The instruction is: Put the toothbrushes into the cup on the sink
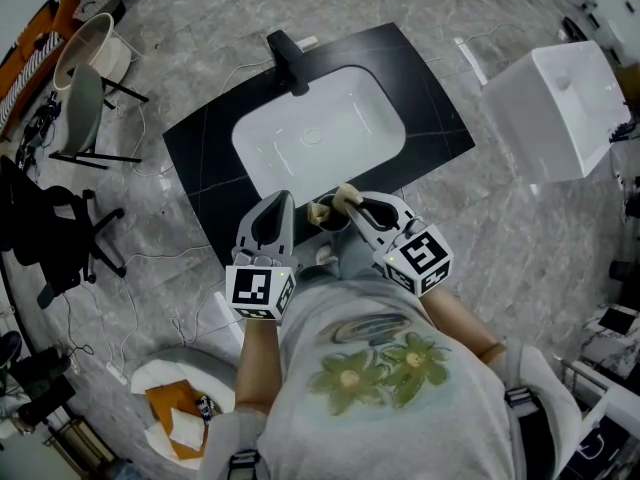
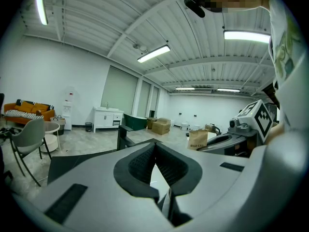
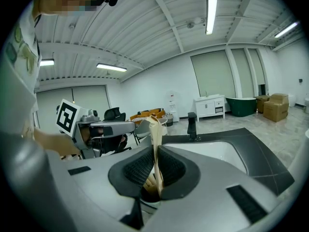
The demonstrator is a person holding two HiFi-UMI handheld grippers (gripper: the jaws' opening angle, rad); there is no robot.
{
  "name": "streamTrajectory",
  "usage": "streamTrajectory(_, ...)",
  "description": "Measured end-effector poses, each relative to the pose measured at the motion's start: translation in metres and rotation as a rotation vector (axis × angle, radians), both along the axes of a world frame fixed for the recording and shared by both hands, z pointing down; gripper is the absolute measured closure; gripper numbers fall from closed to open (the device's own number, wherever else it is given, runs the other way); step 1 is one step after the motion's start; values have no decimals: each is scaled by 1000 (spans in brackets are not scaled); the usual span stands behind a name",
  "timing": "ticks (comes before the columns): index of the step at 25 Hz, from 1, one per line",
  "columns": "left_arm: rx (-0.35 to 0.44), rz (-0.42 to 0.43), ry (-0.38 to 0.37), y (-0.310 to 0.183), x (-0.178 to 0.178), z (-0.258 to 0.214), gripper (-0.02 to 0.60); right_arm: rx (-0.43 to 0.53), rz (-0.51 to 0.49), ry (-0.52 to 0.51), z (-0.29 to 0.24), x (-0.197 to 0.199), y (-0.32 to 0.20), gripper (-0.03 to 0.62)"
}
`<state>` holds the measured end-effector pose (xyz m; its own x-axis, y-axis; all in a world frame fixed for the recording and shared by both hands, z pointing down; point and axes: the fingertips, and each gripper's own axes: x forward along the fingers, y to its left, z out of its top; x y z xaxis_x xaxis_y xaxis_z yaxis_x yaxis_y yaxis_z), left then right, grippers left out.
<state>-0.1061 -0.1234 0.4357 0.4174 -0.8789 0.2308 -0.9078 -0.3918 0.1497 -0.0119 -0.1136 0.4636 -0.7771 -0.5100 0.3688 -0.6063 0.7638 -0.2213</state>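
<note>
Right jaws pinch a pale toothbrush over the cup; left jaws are pressed together on nothing.

My right gripper (image 3: pixel 155 151) grips the slim cream-coloured toothbrush (image 3: pixel 154 128) upright. Its lower end is down at the mouth of the small round pale-rimmed cup (image 3: pixel 149 197), where more pale handles lean. That cup sits at the near edge of the black slab counter (image 1: pixel 200 153), in front of the white rounded basin (image 1: pixel 318 133) and the black tap (image 1: pixel 288 60). My left gripper (image 1: pixel 280 202) hovers just beside the cup, crowding its left side.
</note>
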Motion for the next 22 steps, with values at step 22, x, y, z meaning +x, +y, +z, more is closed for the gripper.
streamTrajectory(22, -14, 5, -14, -2, 2, 8, 563, -58, -71, 87, 30, -4, 4, 543)
